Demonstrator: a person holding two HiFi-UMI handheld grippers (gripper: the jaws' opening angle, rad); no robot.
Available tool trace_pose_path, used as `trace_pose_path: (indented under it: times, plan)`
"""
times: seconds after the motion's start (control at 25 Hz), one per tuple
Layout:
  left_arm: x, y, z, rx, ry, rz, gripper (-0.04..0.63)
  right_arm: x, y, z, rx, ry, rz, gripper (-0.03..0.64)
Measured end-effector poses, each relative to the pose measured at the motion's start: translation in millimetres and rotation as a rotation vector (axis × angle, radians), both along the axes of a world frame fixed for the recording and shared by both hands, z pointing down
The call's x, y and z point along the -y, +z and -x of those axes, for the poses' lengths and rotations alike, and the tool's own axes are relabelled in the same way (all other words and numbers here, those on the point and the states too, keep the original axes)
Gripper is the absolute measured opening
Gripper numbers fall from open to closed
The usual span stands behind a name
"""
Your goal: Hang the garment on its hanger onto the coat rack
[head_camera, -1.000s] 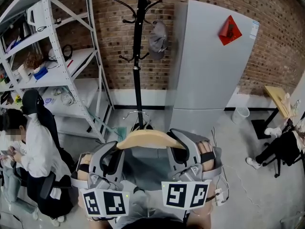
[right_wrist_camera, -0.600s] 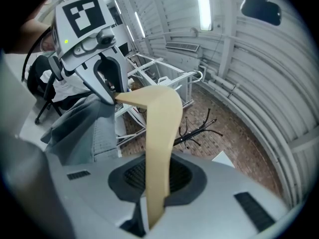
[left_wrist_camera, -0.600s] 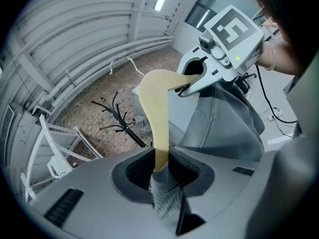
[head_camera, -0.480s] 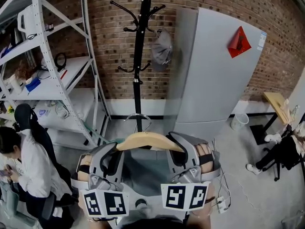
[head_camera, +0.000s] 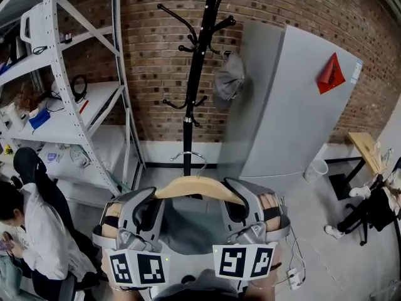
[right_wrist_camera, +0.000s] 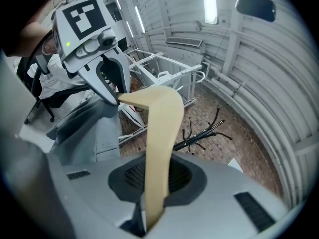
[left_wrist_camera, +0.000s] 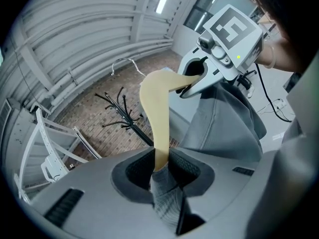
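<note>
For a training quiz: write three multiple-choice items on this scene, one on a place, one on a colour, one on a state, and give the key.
1. Where does the coat rack stand?
A. Between the metal shelving and the fridge
B. Right of the fridge
C. On the shelving

2. What colour is the hanger?
A. Black
B. Pale wood
C. Red

3. How is the hanger held?
A. By one tool only
B. It hangs on the rack
C. By both tools, one at each end

Key:
1 A: the black pole rises before the brick wall with shelving on its left and the fridge on its right.
2 B: its arms are light tan.
3 C: the left tool and the right tool each clamp one end.
</note>
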State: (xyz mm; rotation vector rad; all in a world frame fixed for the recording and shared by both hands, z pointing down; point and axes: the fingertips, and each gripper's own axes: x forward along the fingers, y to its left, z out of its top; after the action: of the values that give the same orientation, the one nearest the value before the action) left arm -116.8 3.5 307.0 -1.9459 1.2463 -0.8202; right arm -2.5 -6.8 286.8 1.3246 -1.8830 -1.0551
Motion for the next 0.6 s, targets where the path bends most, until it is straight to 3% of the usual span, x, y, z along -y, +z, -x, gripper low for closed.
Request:
trace_pose_path:
  times: [0.6]
  plan:
    - [100, 6, 10, -0.006, -0.013, 0.004, 0.091, 102, 5, 11, -0.013, -0.007, 0.011, 0.06]
